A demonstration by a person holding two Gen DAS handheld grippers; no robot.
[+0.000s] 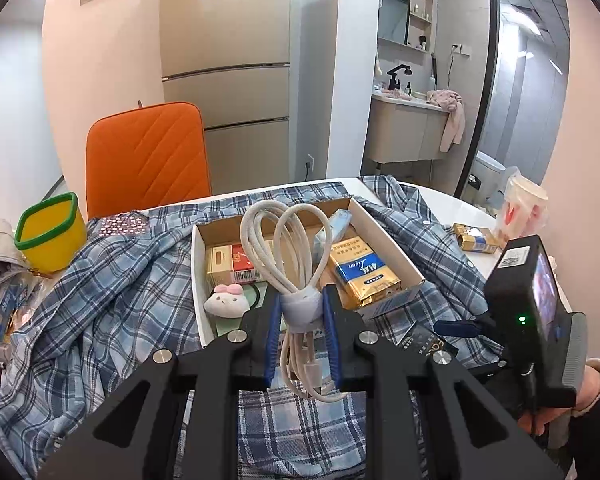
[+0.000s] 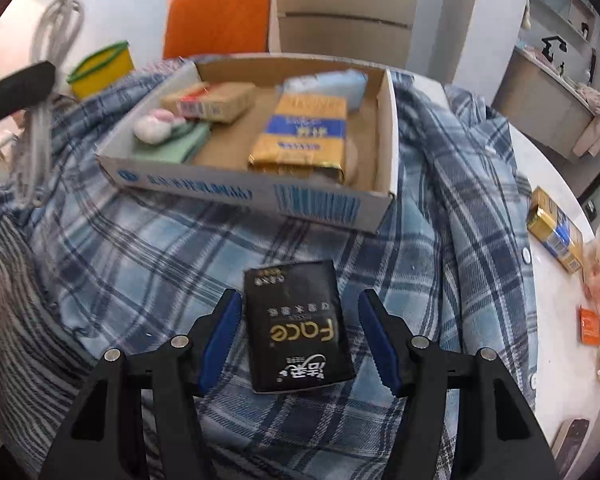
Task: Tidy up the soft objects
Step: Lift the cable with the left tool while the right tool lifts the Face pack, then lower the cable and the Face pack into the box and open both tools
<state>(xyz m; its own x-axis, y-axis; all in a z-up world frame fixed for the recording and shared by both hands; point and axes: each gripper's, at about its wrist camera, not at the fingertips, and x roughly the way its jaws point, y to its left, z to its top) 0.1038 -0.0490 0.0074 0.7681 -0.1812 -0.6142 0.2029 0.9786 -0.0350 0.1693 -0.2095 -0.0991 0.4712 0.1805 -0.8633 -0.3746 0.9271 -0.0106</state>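
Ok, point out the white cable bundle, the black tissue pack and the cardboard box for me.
white cable bundle (image 1: 300,304), left wrist view, on its wrap band.
black tissue pack (image 2: 300,328), right wrist view, on its printed face.
cardboard box (image 2: 236,192), right wrist view, on its near wall.

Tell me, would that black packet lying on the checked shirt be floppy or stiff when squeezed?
Probably soft: the black "Face" tissue packet looks creased and plump. Likely light, since it barely dents the blue plaid shirt. Its glossy wrap may slip between the open right tongs.

My two grippers, black frames with blue pads

Left gripper (image 1: 300,312) and right gripper (image 2: 300,332) show silver screws, serrated blue pads (image 2: 220,336); my hand (image 1: 592,384) wears a dark sleeve
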